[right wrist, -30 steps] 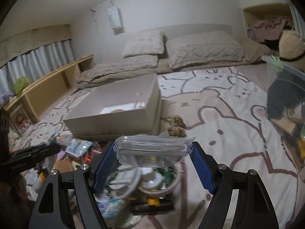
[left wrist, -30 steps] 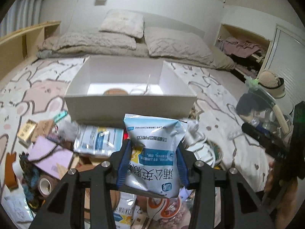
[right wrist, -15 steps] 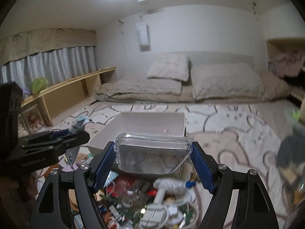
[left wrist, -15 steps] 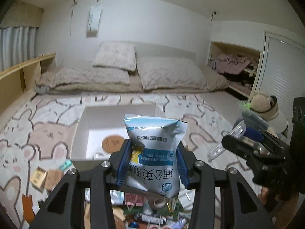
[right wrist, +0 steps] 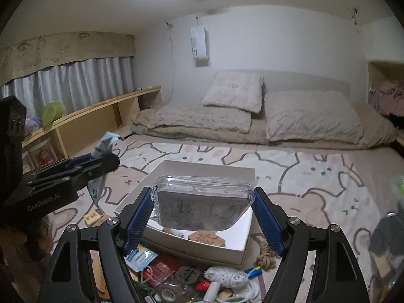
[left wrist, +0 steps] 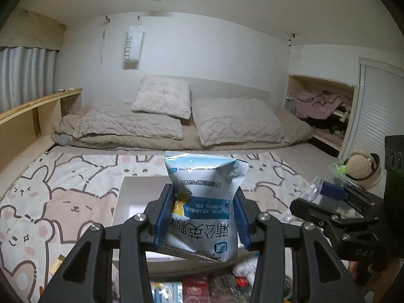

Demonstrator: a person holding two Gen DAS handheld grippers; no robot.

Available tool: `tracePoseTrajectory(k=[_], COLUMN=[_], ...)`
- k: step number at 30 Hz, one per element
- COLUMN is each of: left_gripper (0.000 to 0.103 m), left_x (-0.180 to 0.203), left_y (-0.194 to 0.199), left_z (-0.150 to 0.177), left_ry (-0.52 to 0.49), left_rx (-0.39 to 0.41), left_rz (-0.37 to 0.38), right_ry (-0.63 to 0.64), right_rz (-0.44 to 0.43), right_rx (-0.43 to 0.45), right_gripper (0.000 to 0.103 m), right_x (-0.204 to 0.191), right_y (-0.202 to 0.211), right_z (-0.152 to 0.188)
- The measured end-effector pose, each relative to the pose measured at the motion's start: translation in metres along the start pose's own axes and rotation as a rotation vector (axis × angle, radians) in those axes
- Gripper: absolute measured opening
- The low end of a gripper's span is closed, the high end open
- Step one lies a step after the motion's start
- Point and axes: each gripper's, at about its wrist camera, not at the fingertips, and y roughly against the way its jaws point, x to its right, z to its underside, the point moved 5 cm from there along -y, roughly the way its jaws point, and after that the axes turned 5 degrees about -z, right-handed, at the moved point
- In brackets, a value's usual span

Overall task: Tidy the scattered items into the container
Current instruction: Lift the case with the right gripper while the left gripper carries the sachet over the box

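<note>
My left gripper is shut on a blue-and-white foil pouch, held upright above the near part of the white box. My right gripper is shut on a clear plastic case with a printed card inside, held over the same white box. A brown flat piece lies in the box. In the right wrist view the left gripper and its pouch show at the left. In the left wrist view the right gripper shows at the right.
Scattered items lie in front of the box: a white cord bundle, a rope knot, a red packet. The box sits on a bear-print blanket. Pillows lie beyond, a wooden shelf at the left.
Both grippers have risen with their loads and tilted up. The box has slid lower in both views and the clutter has nearly dropped out of the left wrist view.
</note>
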Motion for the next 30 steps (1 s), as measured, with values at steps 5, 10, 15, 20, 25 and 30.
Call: tracePoseTrajectory(k=[5,10,15,20,25,30], left_gripper=[0.044,0.044,0.044,0.044,0.045,0.045], left_x=[-0.012,-0.023,-0.025,-0.024,-0.031,-0.038], left_y=[-0.024,-0.053,-0.082,-0.096,-0.109,-0.119], left_z=[-0.002,0.006,0.024,0.037,0.047,0.055], left_ry=[0.007,0.015,0.03,0.026,0.044,0.064], left_rx=[-0.001,-0.041,-0.116,-0.161,-0.208,-0.244], left_rz=[-0.022,-0.038,-0.024,-0.03,-0.047,-0.052], right_ry=[-0.01,-0.055,-0.098,-0.081,-0.054,0.003], right_rz=[-0.008,-0.019,-0.009,0.025,0.078,0.133], right_rx=[-0.067,-0.162,-0.275,-0.405,-0.526,-0.622], right_gripper=[0.079,0.079,0.079,0.079,0.079,0.079], right_x=[0.009,0.019,0.028,0.031,0.036,0.035], right_y=[-0.025,-0.063,-0.107,-0.143,-0.167,-0.186], right_z=[-0.008,-0.006,0.009,0.034,0.06,0.072])
